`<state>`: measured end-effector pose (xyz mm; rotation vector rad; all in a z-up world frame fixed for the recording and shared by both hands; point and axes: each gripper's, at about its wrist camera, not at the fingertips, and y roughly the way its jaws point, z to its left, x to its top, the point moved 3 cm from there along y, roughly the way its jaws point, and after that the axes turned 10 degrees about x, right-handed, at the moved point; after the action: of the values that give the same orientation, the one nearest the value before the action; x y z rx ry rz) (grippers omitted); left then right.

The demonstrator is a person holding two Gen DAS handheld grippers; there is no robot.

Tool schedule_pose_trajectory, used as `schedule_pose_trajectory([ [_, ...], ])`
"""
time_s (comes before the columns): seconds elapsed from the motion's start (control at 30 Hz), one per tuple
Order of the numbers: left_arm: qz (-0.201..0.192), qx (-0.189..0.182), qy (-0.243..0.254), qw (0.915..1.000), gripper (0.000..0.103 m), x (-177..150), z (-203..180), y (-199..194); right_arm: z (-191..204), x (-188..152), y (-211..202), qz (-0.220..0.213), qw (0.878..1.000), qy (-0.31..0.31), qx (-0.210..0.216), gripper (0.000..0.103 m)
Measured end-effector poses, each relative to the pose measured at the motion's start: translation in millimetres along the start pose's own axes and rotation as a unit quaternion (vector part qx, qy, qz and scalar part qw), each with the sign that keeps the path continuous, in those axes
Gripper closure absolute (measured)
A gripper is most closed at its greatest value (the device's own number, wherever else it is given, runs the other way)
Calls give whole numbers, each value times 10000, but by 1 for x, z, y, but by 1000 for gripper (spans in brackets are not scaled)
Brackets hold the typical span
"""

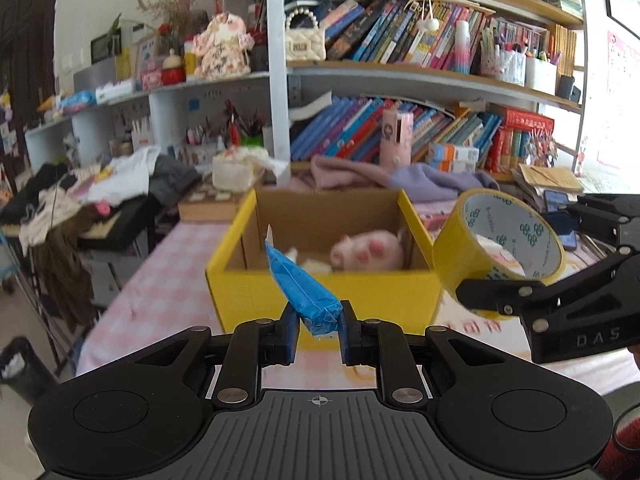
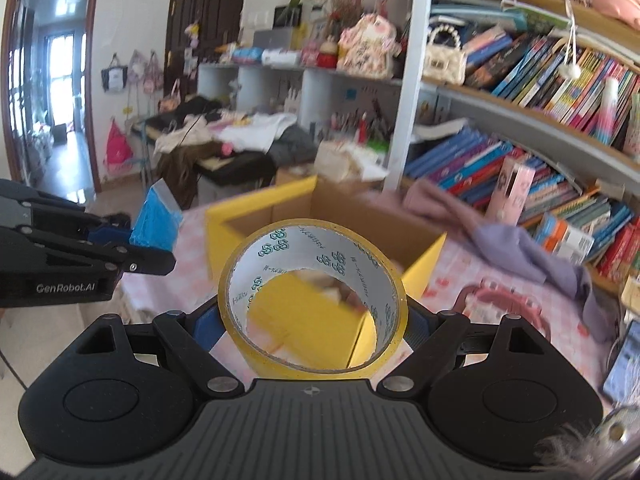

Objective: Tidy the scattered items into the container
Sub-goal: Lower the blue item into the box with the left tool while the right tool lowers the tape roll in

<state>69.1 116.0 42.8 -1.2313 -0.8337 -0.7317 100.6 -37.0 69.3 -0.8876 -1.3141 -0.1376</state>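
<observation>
My left gripper [image 1: 319, 325] is clenched on a blue packet [image 1: 301, 288], low in the centre of its frame, in front of the yellow box [image 1: 320, 292]. My right gripper [image 2: 313, 322] grasps a yellow tape roll [image 2: 313, 298], centre frame, before the same box.

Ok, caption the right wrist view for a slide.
Right claw carries a yellow tape roll toward the yellow cardboard box.

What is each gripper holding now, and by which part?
Left gripper: blue packet, pinched at its lower end. Right gripper: yellow tape roll, clamped across its outer sides.
</observation>
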Motion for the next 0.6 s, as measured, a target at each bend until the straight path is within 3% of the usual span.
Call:
schedule_pose_trajectory([
  [0.2,-212,88,289,9993,85,35,-2,35,-32,33,29,-251,9995,-52,-168,17],
  [0.37,-166,96,490,9986,85,59,-2,71,-43,54,62,-89,9986,-487,-164,17],
  [0.6,-3,24,1288,9917,85,80,-10,123,-52,52,112,340,9959,-841,-3,17],
])
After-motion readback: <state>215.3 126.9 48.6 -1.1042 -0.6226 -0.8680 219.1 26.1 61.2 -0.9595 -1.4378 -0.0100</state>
